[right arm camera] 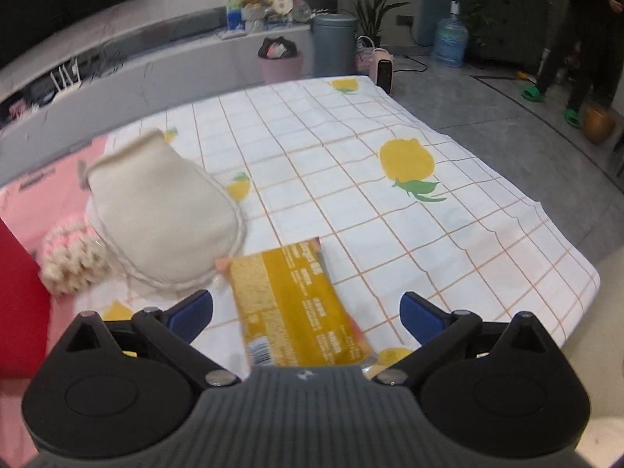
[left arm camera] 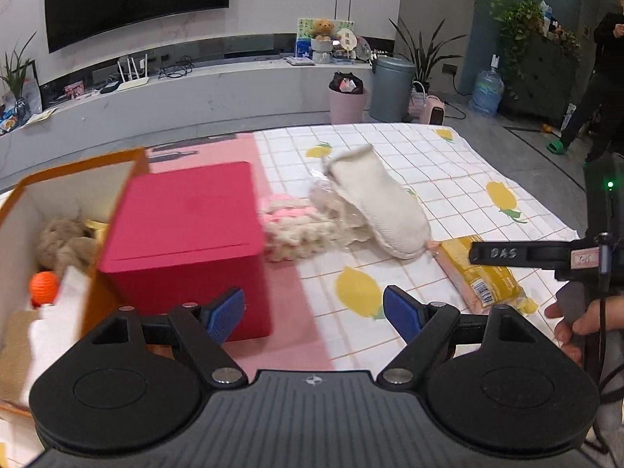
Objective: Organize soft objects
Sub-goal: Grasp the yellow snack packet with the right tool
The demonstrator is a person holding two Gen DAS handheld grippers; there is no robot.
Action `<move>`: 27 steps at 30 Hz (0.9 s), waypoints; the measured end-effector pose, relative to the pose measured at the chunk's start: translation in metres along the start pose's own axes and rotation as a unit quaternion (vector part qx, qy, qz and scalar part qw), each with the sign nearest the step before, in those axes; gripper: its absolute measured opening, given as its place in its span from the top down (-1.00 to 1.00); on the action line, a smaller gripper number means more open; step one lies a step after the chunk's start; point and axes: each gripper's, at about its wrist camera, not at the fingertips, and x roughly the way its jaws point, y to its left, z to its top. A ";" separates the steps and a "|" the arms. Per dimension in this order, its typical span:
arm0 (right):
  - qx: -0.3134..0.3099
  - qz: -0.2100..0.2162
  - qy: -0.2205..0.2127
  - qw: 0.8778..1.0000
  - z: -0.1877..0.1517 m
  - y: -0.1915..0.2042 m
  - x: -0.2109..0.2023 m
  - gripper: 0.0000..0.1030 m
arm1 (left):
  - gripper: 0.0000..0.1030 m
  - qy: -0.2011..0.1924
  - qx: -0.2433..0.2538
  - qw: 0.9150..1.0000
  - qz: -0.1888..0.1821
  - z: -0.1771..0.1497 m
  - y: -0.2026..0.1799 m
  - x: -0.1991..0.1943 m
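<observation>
Now my right gripper [right arm camera: 306, 314], wide and empty, straddles the yellow pack [right arm camera: 296, 308]; next I close on it.

Open lemon-print cloth [right arm camera: 351, 179] lies clear toward twelve and two o'clock; at ten o'clock the cream mitt [right arm camera: 163, 214], yarn bundle [right arm camera: 70, 261] and red box [left arm camera: 187, 226] crowd the way.

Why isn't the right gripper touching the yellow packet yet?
Apart: in the right wrist view, the right gripper has jaws wide open, clear cloth showing either side of the yellow packet.
</observation>
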 end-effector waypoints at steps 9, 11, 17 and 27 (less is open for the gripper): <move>0.006 -0.003 0.066 0.998 -0.007 -0.004 0.045 -0.94 | -0.84 -0.013 0.023 0.999 0.028 -0.003 -0.043 0.030; 0.005 -0.003 0.070 0.998 -0.006 -0.003 0.046 -0.94 | -0.84 -0.009 0.025 0.999 0.029 -0.005 -0.047 0.036; -0.009 0.008 0.062 0.998 -0.006 0.004 0.041 -0.94 | -0.84 -0.009 0.028 0.998 0.049 -0.011 -0.052 0.046; -0.012 0.009 0.076 0.997 -0.006 0.003 0.057 -0.94 | -0.84 -0.006 -0.004 1.000 0.025 -0.015 -0.045 0.043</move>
